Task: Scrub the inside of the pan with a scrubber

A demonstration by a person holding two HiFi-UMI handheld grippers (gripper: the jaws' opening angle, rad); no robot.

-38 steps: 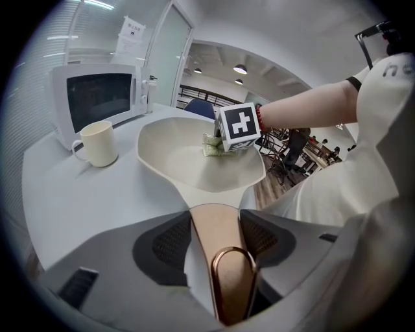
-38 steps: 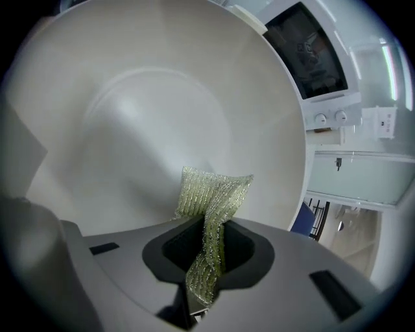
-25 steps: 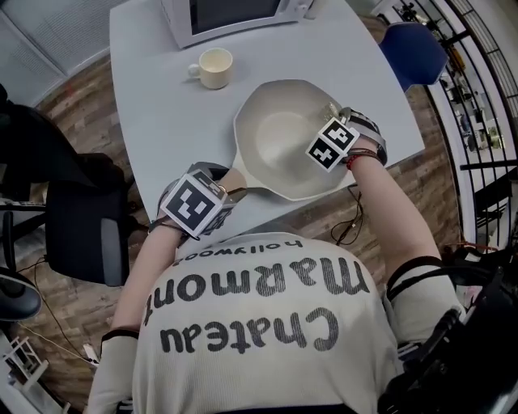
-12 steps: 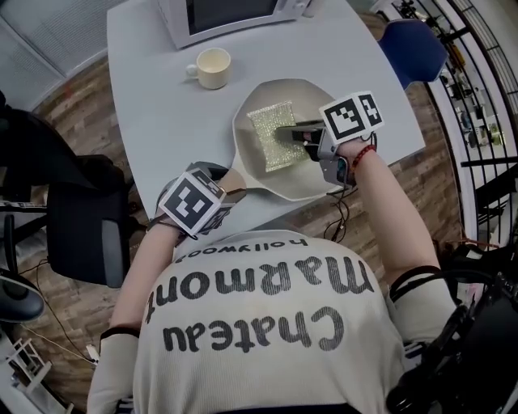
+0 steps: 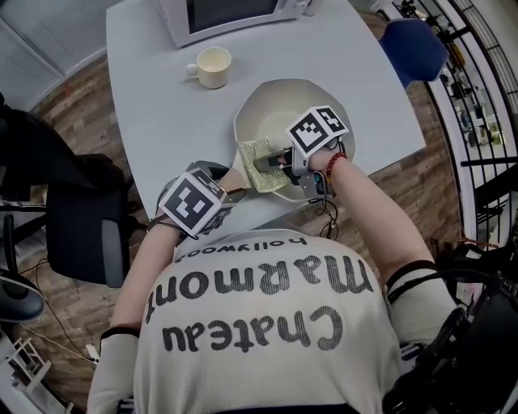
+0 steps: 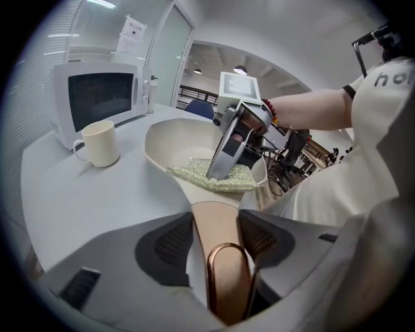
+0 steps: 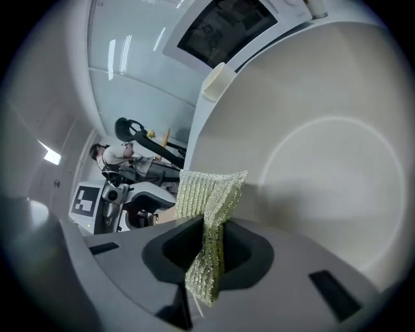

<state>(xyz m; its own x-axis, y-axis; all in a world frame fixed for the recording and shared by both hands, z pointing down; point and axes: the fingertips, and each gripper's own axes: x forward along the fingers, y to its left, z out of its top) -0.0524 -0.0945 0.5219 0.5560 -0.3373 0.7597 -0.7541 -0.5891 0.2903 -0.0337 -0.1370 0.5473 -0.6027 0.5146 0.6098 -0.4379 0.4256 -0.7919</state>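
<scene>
Right fingers point(image 7: 174, 251) pinch the scrubber point(image 7: 211, 193), seemingly against the pan point(image 7: 324, 162); left fingers point(image 6: 174, 243) clamp its handle point(image 6: 217, 224).

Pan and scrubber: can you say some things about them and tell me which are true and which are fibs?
1. The right gripper pinches the scrubber. True.
2. The left gripper holds the handle of the pan. True.
3. The cup sits inside the pan. False: the cup stands on the table, near the microwave.
4. The scrubber is blue. False: it is yellow-green.
</scene>
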